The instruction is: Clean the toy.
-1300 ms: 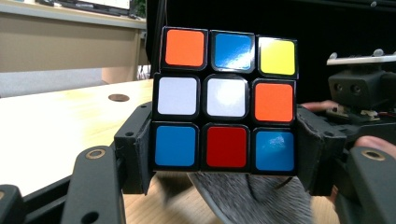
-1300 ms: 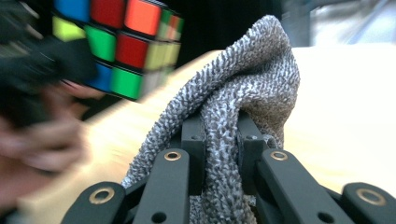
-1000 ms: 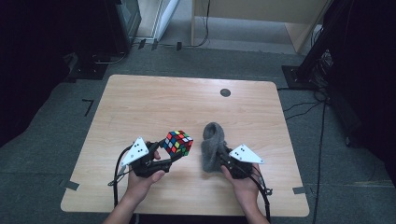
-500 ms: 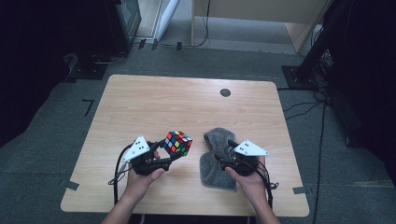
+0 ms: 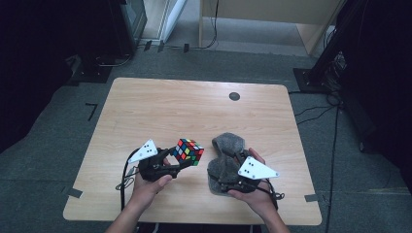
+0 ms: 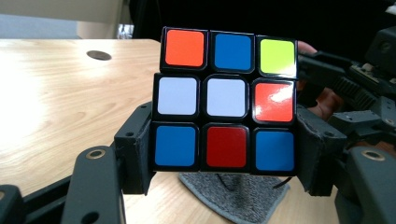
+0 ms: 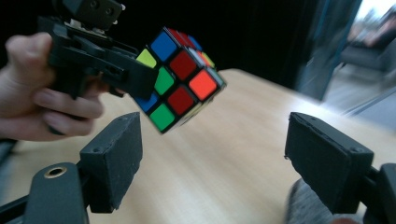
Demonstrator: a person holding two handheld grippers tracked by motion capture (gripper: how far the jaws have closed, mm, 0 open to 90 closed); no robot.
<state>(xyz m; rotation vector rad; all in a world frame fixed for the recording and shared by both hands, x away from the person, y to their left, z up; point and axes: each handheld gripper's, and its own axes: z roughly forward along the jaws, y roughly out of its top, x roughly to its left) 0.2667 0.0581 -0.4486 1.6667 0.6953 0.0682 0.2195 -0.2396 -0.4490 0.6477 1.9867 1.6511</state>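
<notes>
The left gripper [image 5: 171, 160] has its two black fingers [image 6: 135, 149] closed on the multicoloured plastic puzzle cube with black edges [image 5: 189, 151], pressing its lower row of tiles from both sides. The cube is lifted clear of the pale wooden desk [image 5: 160, 111], tilted in the high view, and hangs just beside the grey felt cloth [image 5: 228, 145], on the side of the person's left hand [image 5: 148, 182]. In the left gripper view the face turned to the camera reads orange, blue, yellow-green across the top, white, white, orange in the middle, and blue, red, blue along the bottom; a corner of the cloth [image 6: 233, 196] lies on the desk just under the cube.

The right gripper [image 5: 228, 172] sits over the near part of the cloth, which lies flat and crumpled on the desk. In the right gripper view its fingers [image 7: 116, 158] stand wide apart with nothing between them, and the cube [image 7: 180, 77] shows beyond them, well above the desk. A small dark round disc [image 5: 234, 96] lies on the desk well beyond the cloth.
</notes>
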